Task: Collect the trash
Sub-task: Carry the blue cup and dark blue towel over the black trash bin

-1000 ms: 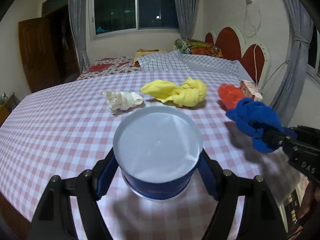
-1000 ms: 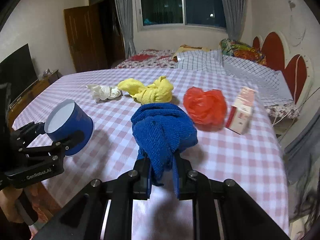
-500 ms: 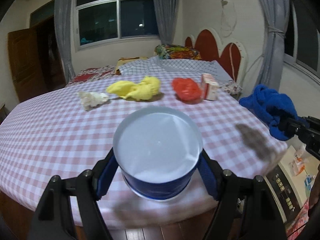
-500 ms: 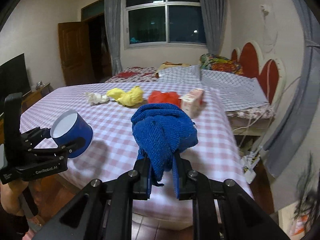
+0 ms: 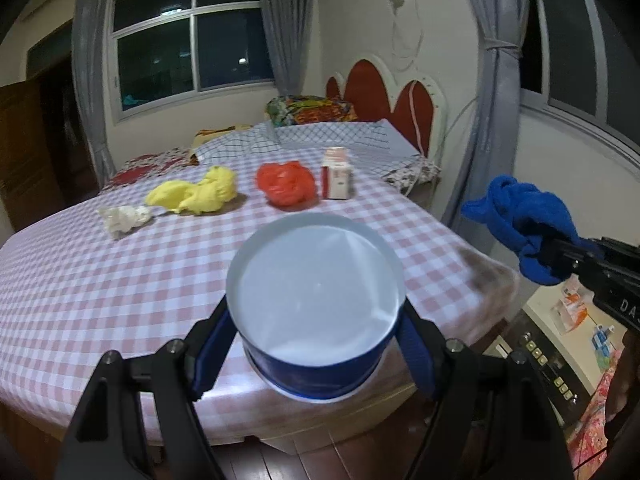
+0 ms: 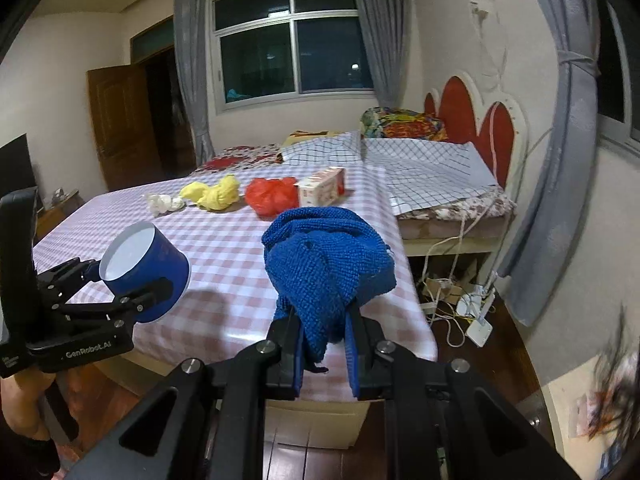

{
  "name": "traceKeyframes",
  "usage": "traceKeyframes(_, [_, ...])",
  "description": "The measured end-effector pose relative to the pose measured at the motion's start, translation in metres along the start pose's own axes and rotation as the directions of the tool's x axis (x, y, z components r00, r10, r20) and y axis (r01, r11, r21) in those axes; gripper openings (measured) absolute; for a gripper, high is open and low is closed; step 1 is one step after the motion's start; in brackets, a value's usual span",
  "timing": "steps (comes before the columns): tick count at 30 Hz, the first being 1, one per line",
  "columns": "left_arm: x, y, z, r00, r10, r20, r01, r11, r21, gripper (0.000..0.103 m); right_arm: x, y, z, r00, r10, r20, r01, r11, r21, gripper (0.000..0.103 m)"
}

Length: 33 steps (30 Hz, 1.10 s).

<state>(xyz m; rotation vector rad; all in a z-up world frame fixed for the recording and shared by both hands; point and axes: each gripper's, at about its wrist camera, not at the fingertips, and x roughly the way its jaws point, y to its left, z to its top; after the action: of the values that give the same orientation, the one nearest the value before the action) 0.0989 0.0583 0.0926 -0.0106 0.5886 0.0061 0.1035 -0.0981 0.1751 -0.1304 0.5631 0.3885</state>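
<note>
Trash on the checked worktop (image 5: 100, 280): white crumpled paper (image 5: 122, 219), yellow wad (image 5: 196, 196), red plastic bag (image 5: 285, 182) and small carton (image 5: 337, 175), set in a row toward the far edge; the carton stands upright just beside the red bag. Left gripper (image 5: 314, 320): jaws wide, closed on the sides of a blue tub (image 5: 316, 300) with white interior, held tilted above the near edge of the worktop. Right gripper (image 6: 326, 344): jaws nearly together, pinching a blue knitted cloth (image 6: 326, 260) that bunches above them, off the worktop's corner.
</note>
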Motion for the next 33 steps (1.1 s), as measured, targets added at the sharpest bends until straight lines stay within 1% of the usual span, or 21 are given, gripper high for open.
traceKeyframes(8, [0.005,-0.045,-0.004,0.997,-0.08,0.002,0.08,0.996,0.043,0.077,-0.02,-0.04,-0.019,0.998,-0.06,0.001,0.06,0.996,0.059,0.018])
traceKeyframes(14, [0.013,-0.087,-0.009,0.988,-0.152,-0.015,0.153,0.985,0.084,0.077,-0.035,-0.077,-0.039,0.993,-0.119,-0.01,0.119,0.987,0.104,0.018])
traceKeyframes(16, [0.016,-0.102,-0.012,0.985,-0.171,-0.024,0.172,0.98,0.099,0.077,-0.042,-0.09,-0.047,0.987,-0.159,-0.009,0.159,0.981,0.114,0.018])
traceKeyframes(18, [0.019,-0.114,-0.015,0.982,-0.188,-0.033,0.19,0.975,0.112,0.077,-0.048,-0.101,-0.054,0.984,-0.179,-0.01,0.179,0.976,0.122,0.018])
traceKeyframes(26, [0.031,-0.168,-0.025,0.961,-0.267,-0.071,0.275,0.948,0.158,0.077,-0.063,-0.145,-0.088,0.969,-0.239,-0.059,0.245,0.952,0.183,0.018])
traceKeyframes(33, [0.047,-0.219,-0.039,0.936,-0.331,-0.12,0.35,0.916,0.199,0.077,-0.065,-0.183,-0.121,0.956,-0.271,-0.114,0.291,0.93,0.226,0.018])
